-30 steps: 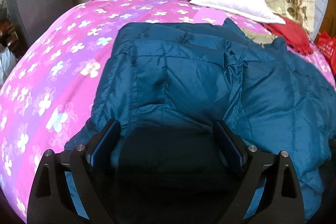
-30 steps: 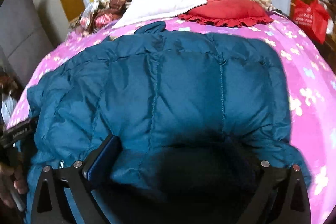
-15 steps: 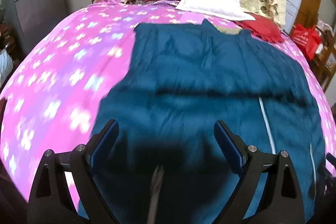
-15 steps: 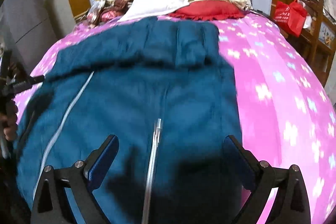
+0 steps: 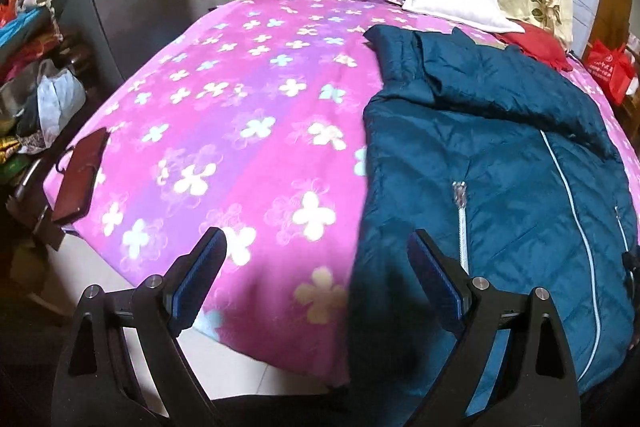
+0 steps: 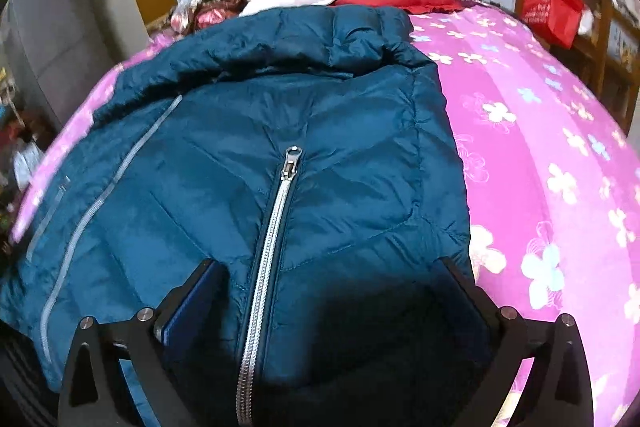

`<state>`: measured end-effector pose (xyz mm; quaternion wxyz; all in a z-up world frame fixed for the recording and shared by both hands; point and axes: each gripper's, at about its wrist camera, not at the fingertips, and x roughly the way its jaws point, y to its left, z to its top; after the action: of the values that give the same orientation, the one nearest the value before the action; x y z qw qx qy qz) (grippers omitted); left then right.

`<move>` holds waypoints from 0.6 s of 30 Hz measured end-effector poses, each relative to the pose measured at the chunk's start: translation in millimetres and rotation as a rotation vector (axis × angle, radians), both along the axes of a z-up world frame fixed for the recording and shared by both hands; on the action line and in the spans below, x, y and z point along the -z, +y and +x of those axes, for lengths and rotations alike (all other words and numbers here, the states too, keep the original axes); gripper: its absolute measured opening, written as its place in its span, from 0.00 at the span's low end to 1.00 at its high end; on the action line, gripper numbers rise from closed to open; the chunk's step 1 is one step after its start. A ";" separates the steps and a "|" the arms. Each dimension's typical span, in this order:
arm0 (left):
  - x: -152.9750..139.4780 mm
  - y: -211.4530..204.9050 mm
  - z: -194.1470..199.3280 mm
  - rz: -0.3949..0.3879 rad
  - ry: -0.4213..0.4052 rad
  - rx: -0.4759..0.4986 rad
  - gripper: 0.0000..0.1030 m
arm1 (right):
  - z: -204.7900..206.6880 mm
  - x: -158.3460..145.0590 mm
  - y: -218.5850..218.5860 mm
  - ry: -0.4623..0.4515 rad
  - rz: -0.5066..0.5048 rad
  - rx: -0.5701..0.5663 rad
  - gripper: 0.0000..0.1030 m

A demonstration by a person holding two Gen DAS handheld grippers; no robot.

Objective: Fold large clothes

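Left wrist view: left gripper (image 5: 316,259) gapes over the bedspread (image 5: 224,131); right gripper (image 6: 328,287) gapes astride the jacket (image 6: 320,155).

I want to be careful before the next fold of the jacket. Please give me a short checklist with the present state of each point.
1. Left tool open and free: ok, nothing between its fingers.
2. Right tool open: ok, hanging over the jacket, fingers either side of the zipper.
3. Jacket front side up: ok, zipper visible.
4. Jacket lying flat: not ok, far end is bunched.
5. Free bedsheet left of the jacket: ok.
6. Jacket's near edge fully on the bed: cannot tell.
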<state>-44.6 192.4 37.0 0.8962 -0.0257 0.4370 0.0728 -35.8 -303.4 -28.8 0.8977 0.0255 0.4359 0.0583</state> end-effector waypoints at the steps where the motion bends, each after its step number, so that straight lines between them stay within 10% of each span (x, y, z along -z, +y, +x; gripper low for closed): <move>1: 5.7 1.6 -1.1 -0.016 0.006 0.012 0.89 | 0.0 0.3 1.2 0.000 -0.007 0.000 1.00; 18: 56.6 -10.5 -60.7 -0.318 0.036 0.353 0.89 | -59.5 -32.9 -65.3 -0.066 0.128 0.119 0.99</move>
<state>-105.3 181.9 -19.7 0.8718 -0.0883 0.4565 -0.1540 -95.3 -368.7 4.2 0.9101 0.1065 0.3991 0.0332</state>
